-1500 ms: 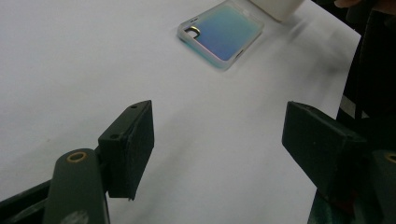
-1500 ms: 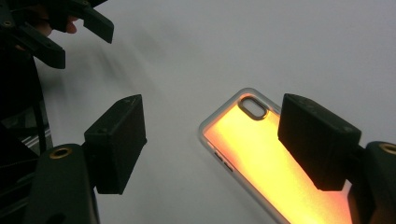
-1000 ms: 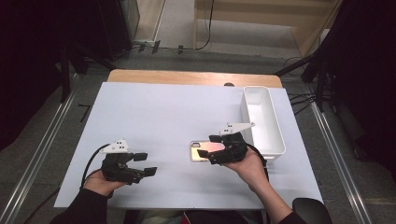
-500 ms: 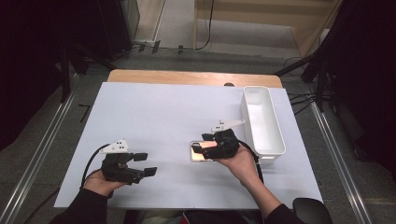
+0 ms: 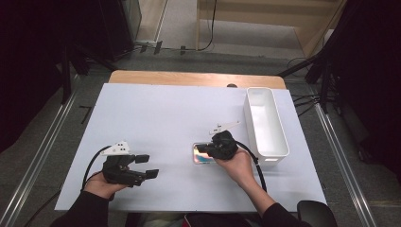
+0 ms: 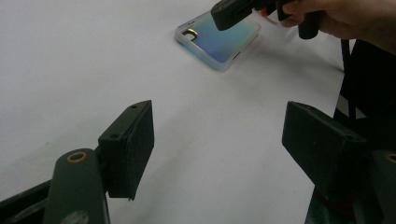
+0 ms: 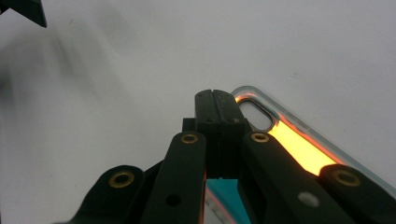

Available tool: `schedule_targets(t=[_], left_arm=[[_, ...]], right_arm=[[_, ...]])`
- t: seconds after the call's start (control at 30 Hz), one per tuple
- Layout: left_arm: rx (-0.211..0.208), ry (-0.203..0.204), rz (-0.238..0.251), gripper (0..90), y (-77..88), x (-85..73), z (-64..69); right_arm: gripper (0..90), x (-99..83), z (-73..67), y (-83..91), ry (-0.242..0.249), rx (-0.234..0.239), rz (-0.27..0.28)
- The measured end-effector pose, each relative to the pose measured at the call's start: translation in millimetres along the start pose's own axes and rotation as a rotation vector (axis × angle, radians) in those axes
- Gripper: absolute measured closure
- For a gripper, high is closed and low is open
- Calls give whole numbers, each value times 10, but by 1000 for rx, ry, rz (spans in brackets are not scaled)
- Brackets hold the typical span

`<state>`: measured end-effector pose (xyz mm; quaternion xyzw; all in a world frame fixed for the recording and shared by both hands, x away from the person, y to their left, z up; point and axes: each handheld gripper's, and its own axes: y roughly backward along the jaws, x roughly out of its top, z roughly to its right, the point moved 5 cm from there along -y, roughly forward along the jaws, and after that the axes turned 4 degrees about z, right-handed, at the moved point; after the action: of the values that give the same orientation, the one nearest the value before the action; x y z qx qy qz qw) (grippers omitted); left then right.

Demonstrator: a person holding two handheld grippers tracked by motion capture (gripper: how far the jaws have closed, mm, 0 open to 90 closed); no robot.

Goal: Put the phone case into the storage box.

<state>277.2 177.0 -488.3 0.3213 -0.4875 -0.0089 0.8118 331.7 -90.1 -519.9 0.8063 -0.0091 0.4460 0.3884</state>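
An iridescent phone case (image 5: 201, 156) (image 6: 219, 39) lies flat on the white table sheet (image 5: 156, 113), right of centre. My right gripper (image 5: 200, 148) (image 7: 214, 95) hovers low over the case's camera-hole end (image 7: 254, 114). Its jaws have just been closing and now meet, with nothing between them. From the left gripper view, the right gripper (image 6: 233, 10) hangs over the case's far edge. My left gripper (image 5: 147, 166) (image 6: 219, 112) rests near the front left, jaws wide open and empty, pointing toward the case.
A long white bin (image 5: 276, 153) stands at the right edge of the sheet, just beyond my right hand. A strip of wooden tabletop (image 5: 189, 78) shows behind the sheet. Black cables trail from both grippers toward the front edge.
My right gripper has moved left and down over the phone case, and its jaws have come together. The left gripper has stayed put.
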Motion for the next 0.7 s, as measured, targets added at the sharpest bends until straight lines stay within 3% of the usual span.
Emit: schedule_targets(t=[0.17,0.7], left_arm=[[0,-3,1,250,5,-1,-7],[-1,3,-3,250,6,-6,-13]], right_arm=[[879,-4,78,-150,0,-27,-37],[880,40,125,-307,10,-60,-64]])
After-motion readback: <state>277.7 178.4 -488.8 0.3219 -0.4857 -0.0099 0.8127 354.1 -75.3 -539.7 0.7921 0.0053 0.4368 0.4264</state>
